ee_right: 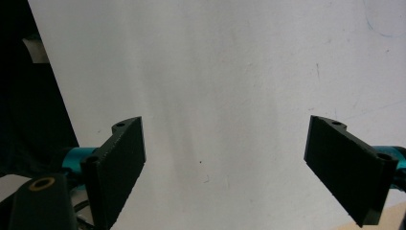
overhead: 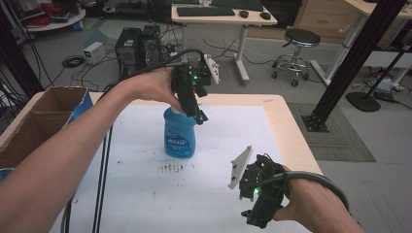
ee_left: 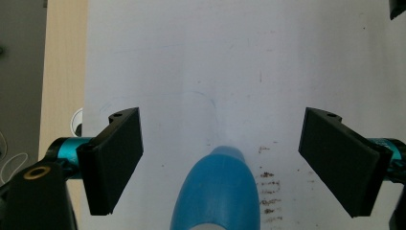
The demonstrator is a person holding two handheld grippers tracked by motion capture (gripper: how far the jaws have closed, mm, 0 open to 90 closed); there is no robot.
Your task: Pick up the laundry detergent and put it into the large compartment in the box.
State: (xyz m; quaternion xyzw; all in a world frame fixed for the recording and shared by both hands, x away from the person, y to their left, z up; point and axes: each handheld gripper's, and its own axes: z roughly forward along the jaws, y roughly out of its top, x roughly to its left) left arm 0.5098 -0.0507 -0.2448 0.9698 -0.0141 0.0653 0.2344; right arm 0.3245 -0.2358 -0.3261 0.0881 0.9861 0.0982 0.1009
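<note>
A blue plastic bottle with a white label stands upright on the white sheet near the table's middle. My left gripper hovers directly above its top, pointing down, jaws open. In the left gripper view the bottle rises between the two spread fingers without touching either. My right gripper is held low at the front right of the table, well away from the bottle. In the right gripper view its jaws stand open over bare white sheet, with nothing between them.
An open cardboard box sits at the table's left edge. Brown smudges mark the sheet just in front of the bottle. Beyond the table are computer towers, a desk and a stool. A black frame post stands at the right.
</note>
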